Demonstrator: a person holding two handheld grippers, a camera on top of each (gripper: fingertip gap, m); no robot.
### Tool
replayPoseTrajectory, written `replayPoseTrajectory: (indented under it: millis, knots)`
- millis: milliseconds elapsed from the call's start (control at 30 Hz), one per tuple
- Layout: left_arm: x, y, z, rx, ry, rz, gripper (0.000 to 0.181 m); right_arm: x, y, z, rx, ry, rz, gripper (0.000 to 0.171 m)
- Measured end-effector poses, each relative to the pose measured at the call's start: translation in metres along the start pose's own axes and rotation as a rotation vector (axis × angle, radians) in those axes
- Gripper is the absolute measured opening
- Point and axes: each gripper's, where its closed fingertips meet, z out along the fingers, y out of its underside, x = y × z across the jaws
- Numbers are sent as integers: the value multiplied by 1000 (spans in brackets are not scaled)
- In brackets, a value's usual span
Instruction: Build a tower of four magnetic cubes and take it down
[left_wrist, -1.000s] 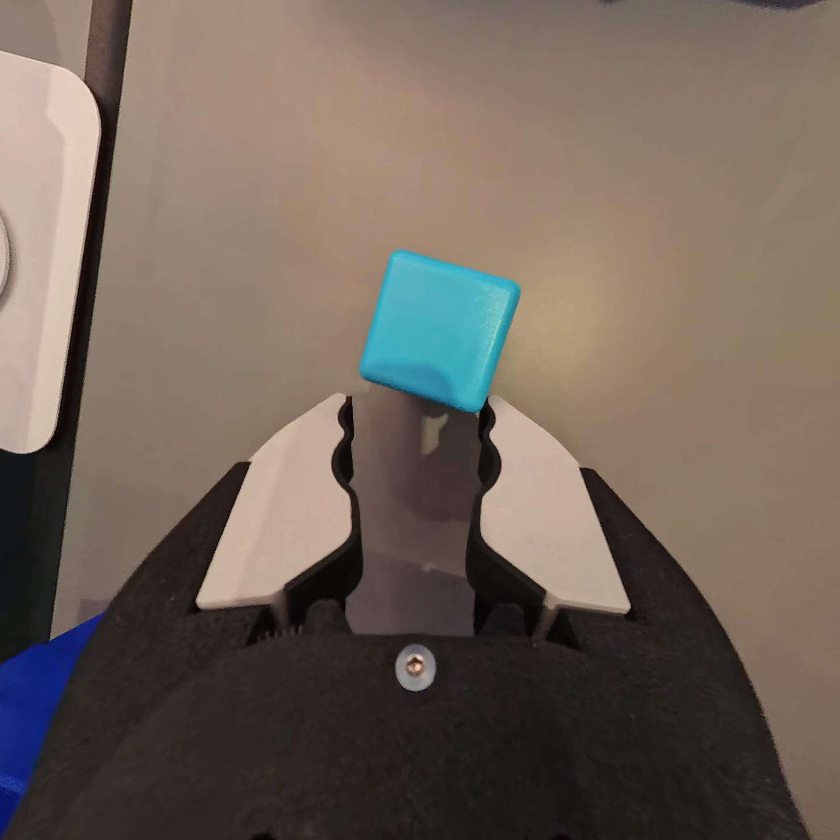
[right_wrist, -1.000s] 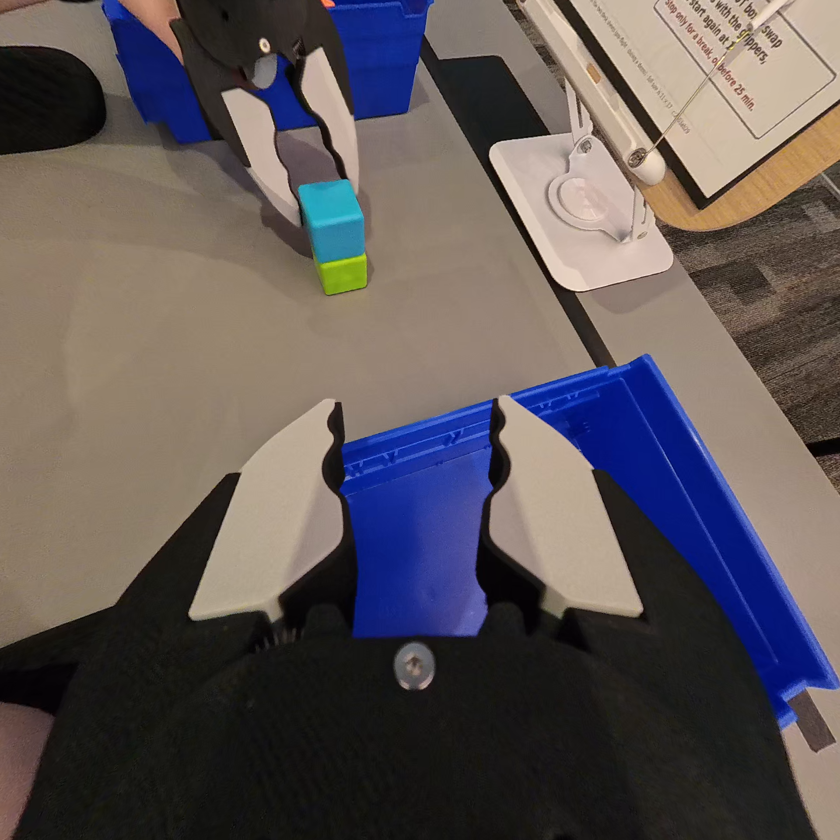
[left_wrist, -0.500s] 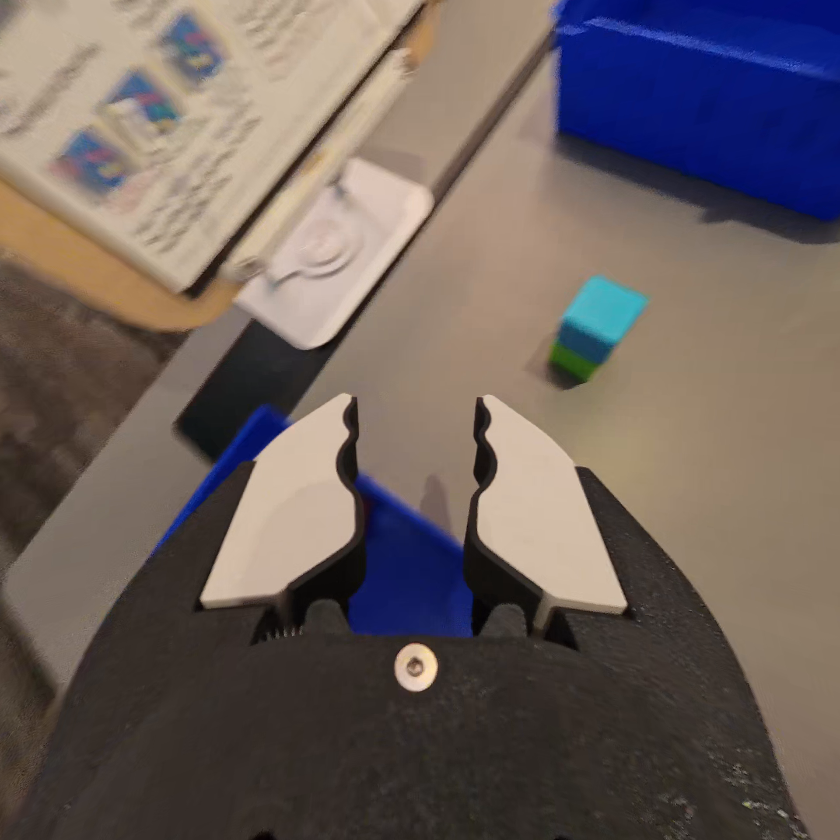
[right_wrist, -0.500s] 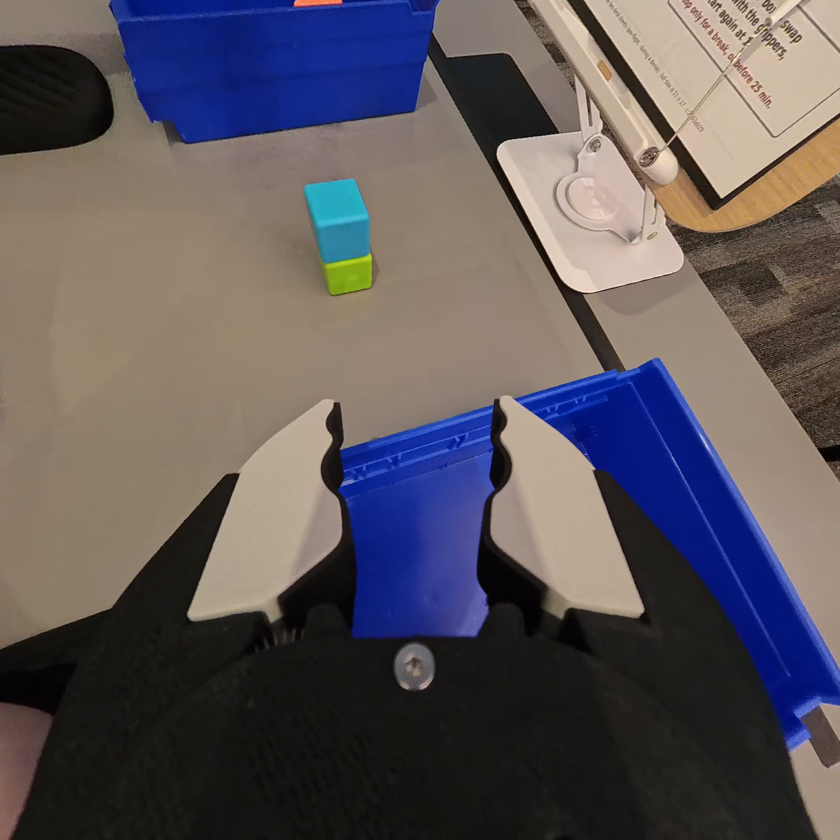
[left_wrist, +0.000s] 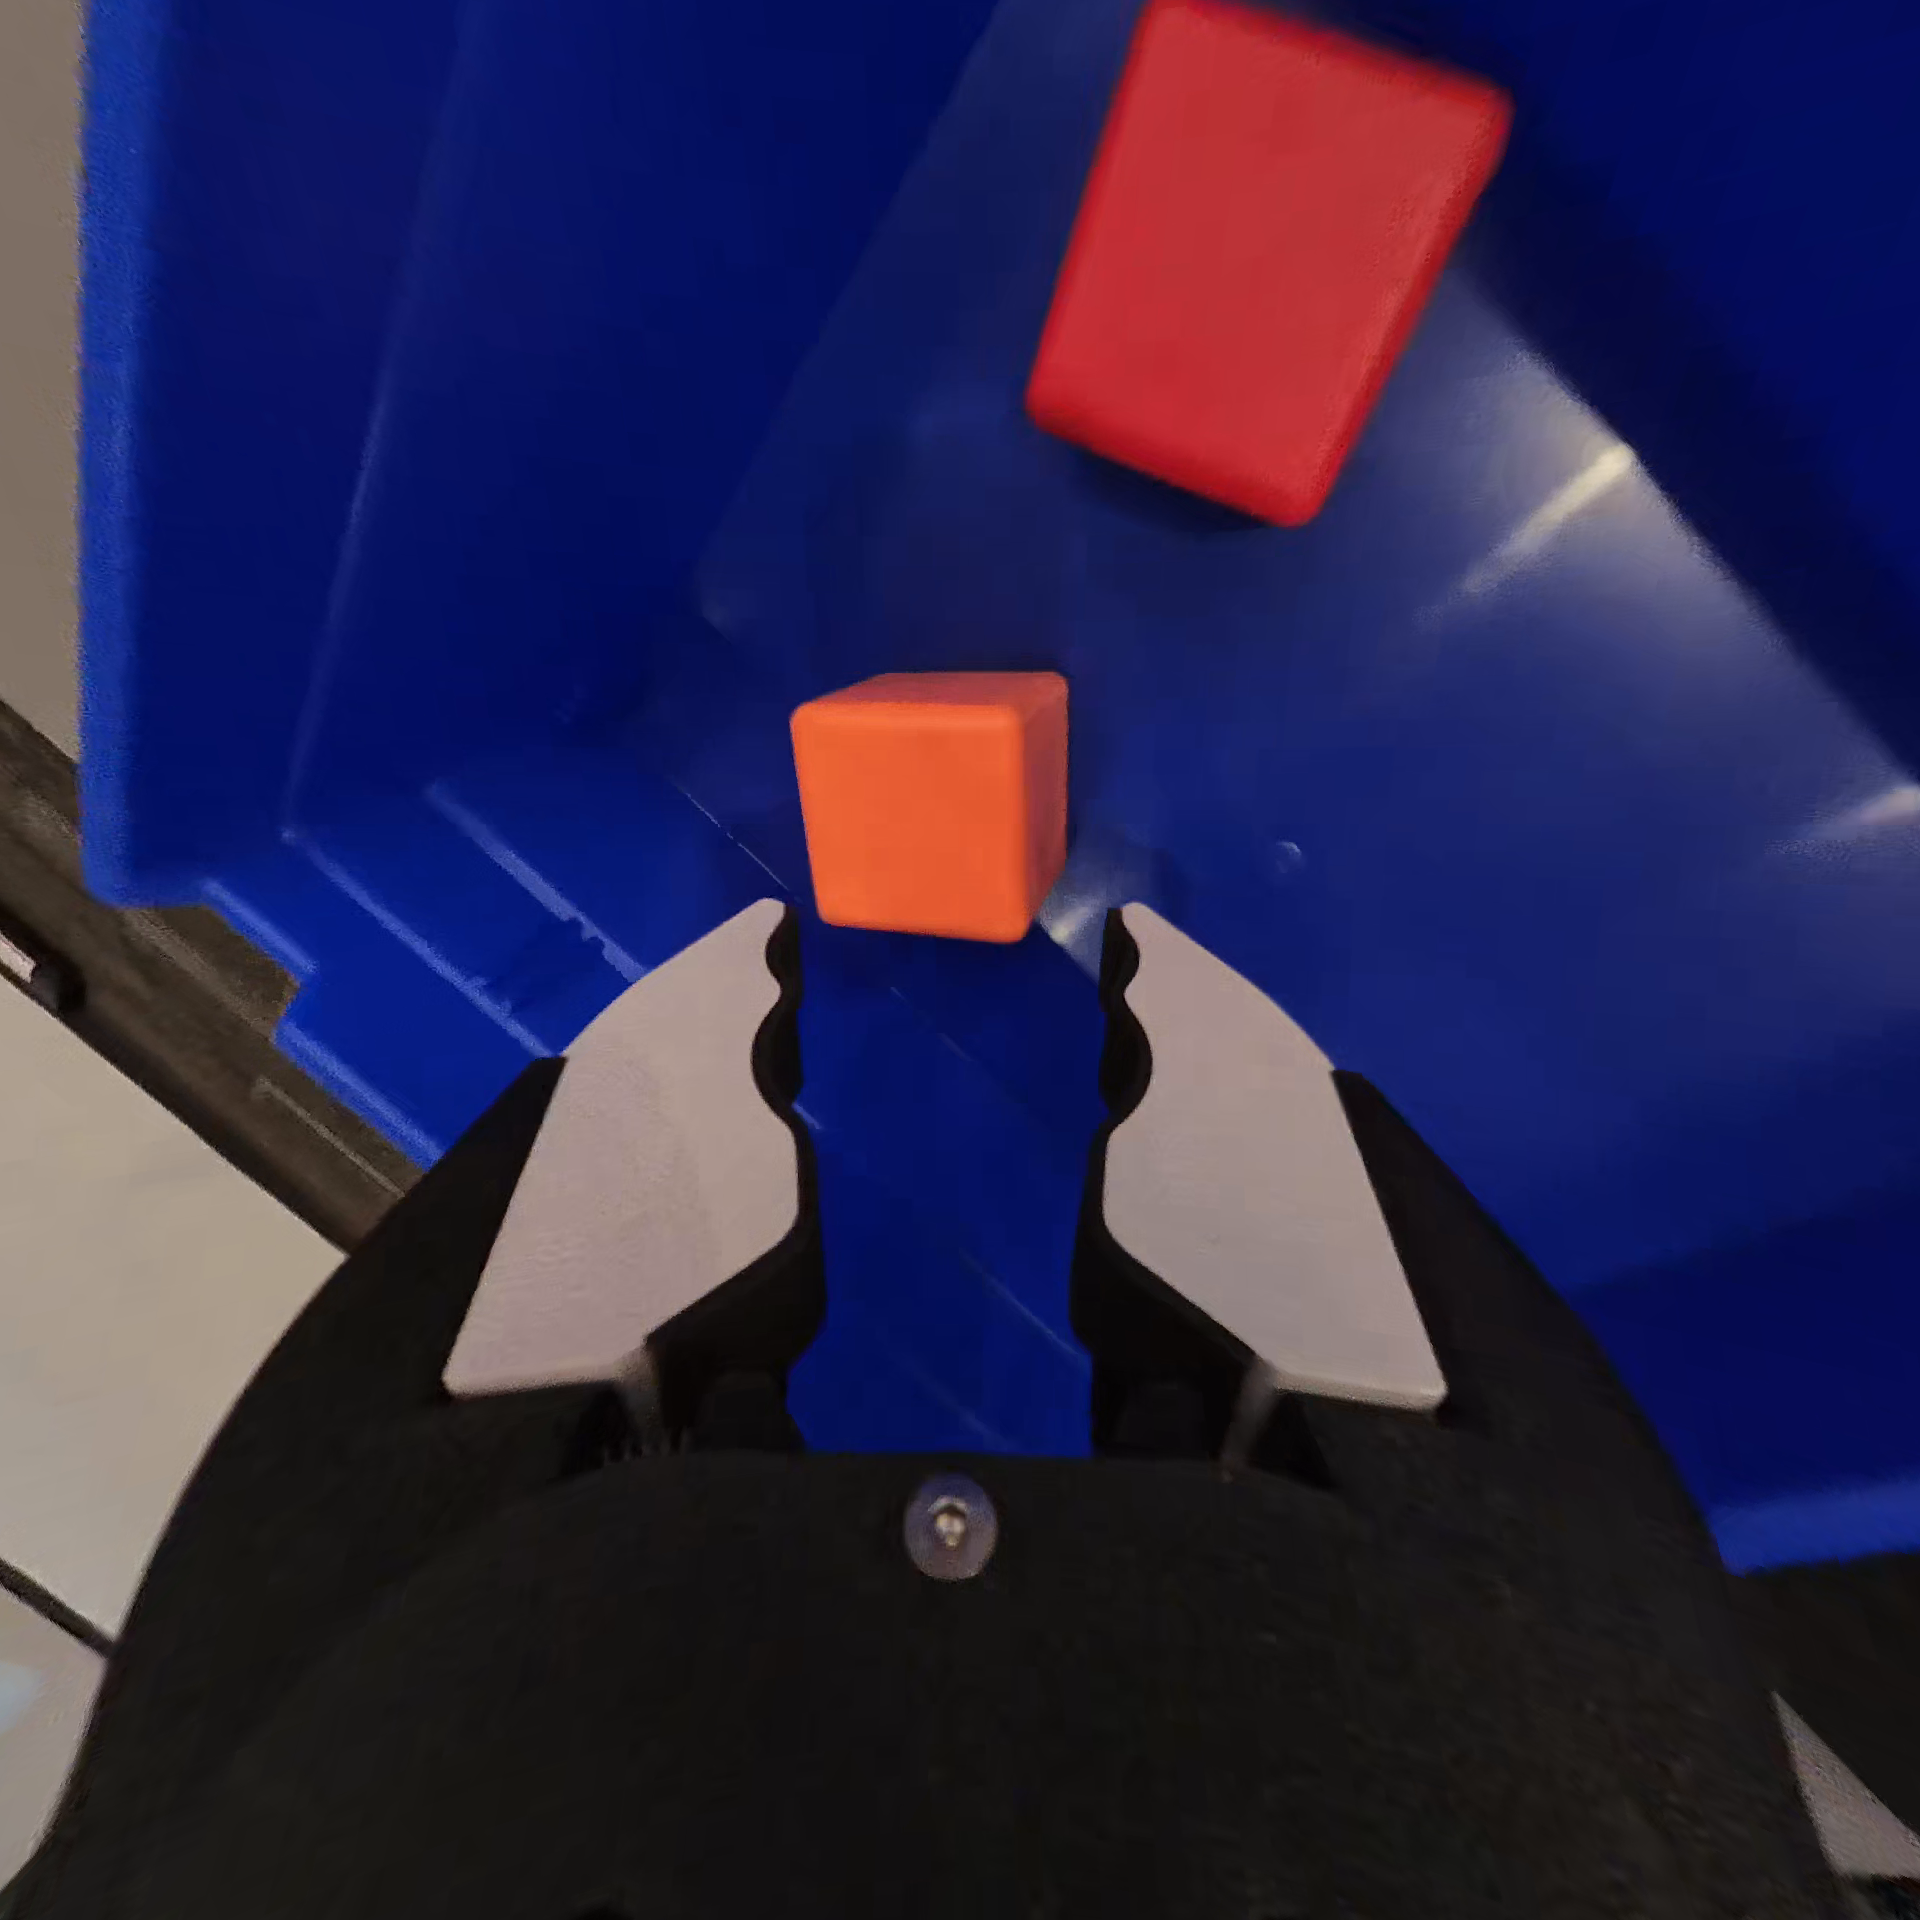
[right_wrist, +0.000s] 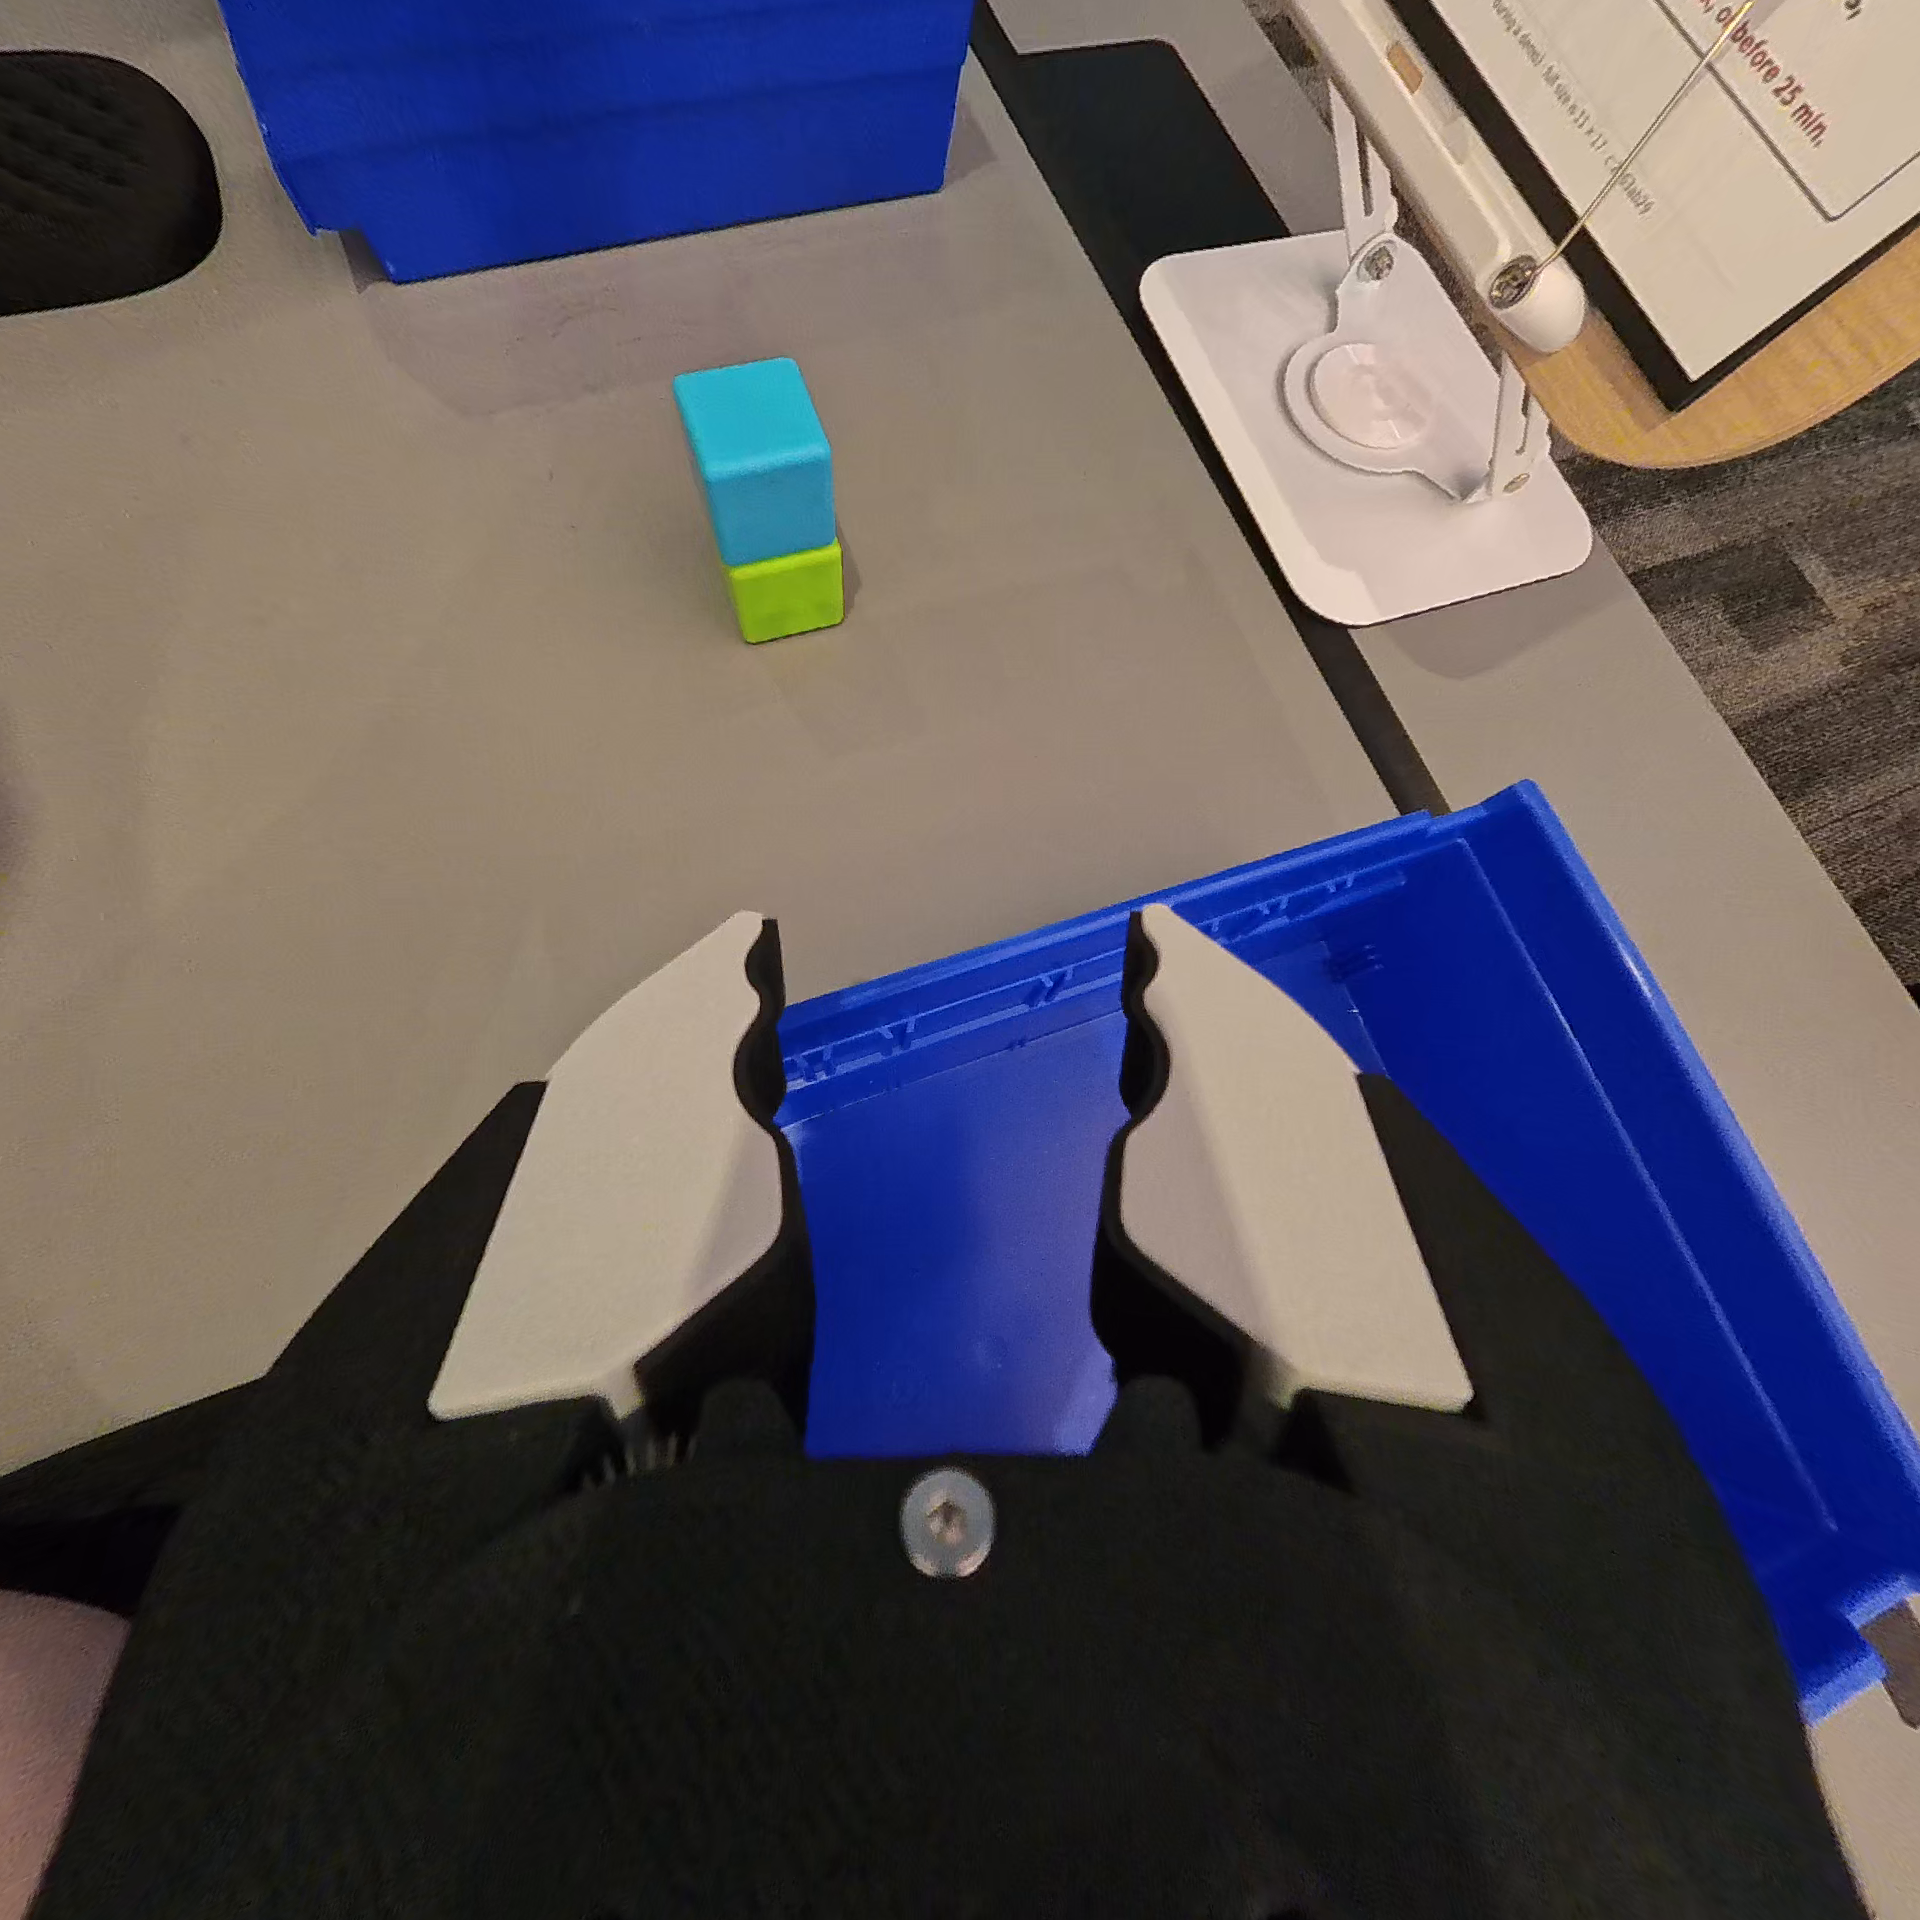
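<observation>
- Grey table (right_wrist: 416, 779): cyan cube (right_wrist: 758, 457) on green cube (right_wrist: 787, 603).
- Left tool (left_wrist: 943, 925) open, empty, just short of orange cube (left_wrist: 930, 805) in blue bin (left_wrist: 520, 416).
- Straddle squarely before closing.
- Right tool (right_wrist: 951, 935) open, empty.

Office or lab-style data-collection station, not a home. Plain grey surface (right_wrist: 416, 790), bare laminate, with a dark seam running along its right edge. Blue plastic bins: one (right_wrist: 623, 125) at the far edge, another (right_wrist: 1621, 1091) at the near right corner. White stand base (right_wrist: 1382, 561) at the right edge props up a printed instruction sheet (right_wrist: 1662, 114) on a board. Beyond it, a rounded wooden tabletop (right_wrist: 1704, 405) and grey-patterned commercial carpet (right_wrist: 1766, 582). Black mesh item (right_wrist: 94, 177) at the far left corner, unclear what.
</observation>
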Motion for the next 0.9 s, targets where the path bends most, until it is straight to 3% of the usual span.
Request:
replayPoseTrajectory:
  millis: [133, 233, 400, 500, 600, 733, 900]
  knots:
    - [3, -11, 17, 18, 50, -56, 59, 0, 3, 1, -8, -7, 6, 64]
    - [-5, -10, 24, -6, 3, -62, 49, 0, 4, 2, -8, -11, 10, 64]
    - [-6, -8, 14, -2, -17, -38, 48, 0, 4, 1, -4, -16, 13, 64]
    - [-12, -20, -22, 81, -64, -38, 48, 1, 5, 0, 0, -16, 17, 64]
    - [-10, -50, -88, 231, -133, -21, 48, 2, 6, 1, -2, -15, 22, 64]
    - [65, -116, -163, 469, -26, 184, 48, 2, 6, 4, -8, -20, 21, 64]
    - [167, -173, -178, 500, 114, 396, 48, -1, 9, 7, -26, -30, 19, 64]
